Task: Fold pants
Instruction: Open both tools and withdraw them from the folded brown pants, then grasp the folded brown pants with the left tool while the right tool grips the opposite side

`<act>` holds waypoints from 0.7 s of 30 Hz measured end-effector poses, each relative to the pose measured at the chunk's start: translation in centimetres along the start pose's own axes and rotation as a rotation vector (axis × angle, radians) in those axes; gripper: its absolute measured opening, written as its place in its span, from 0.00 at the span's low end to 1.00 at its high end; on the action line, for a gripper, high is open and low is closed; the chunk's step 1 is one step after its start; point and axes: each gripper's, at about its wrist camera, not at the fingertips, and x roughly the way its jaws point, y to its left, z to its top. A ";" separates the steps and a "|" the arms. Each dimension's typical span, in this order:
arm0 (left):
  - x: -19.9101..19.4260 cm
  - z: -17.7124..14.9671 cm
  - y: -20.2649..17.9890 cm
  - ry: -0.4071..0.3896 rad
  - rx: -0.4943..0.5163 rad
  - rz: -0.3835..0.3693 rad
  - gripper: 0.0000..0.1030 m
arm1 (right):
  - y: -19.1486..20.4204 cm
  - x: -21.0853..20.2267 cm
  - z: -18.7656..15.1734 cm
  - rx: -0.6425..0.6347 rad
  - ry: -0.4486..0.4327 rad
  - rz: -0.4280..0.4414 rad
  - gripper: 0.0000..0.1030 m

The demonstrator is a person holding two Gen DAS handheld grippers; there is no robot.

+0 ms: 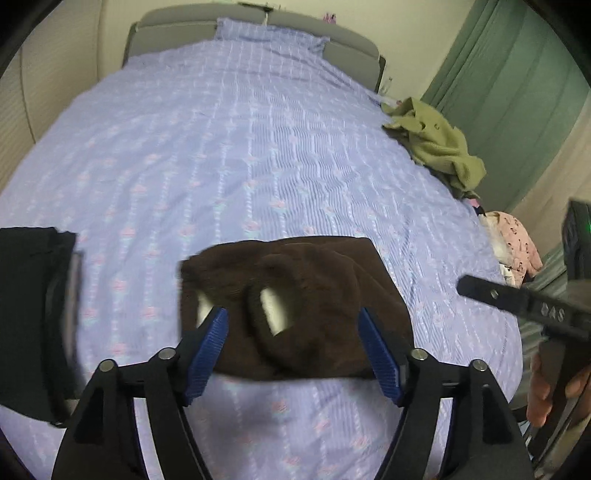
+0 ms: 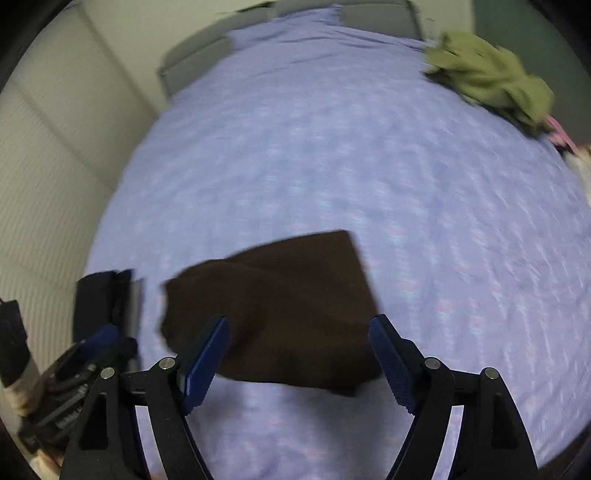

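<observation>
Dark brown fleece pants (image 1: 295, 306) lie folded into a compact rectangle on the lilac bedspread (image 1: 229, 155), with white lining showing at two openings. My left gripper (image 1: 293, 332) is open and empty, its blue pads either side of the bundle just above it. In the right wrist view the same brown pants (image 2: 288, 314) lie flat ahead. My right gripper (image 2: 297, 343) is open and empty, hovering over their near edge. The right gripper also shows at the right edge of the left wrist view (image 1: 524, 302), held by a hand.
A folded black garment (image 1: 33, 314) lies at the bed's left edge, also seen in the right wrist view (image 2: 103, 299). A crumpled green garment (image 1: 436, 144) and a pink patterned one (image 1: 517, 243) lie at the right edge. A grey headboard (image 1: 166, 33) stands at the far end.
</observation>
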 end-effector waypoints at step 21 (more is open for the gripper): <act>3.2 1.1 1.2 0.079 -0.217 -0.074 0.27 | -3.2 4.3 0.5 0.012 0.106 0.033 0.77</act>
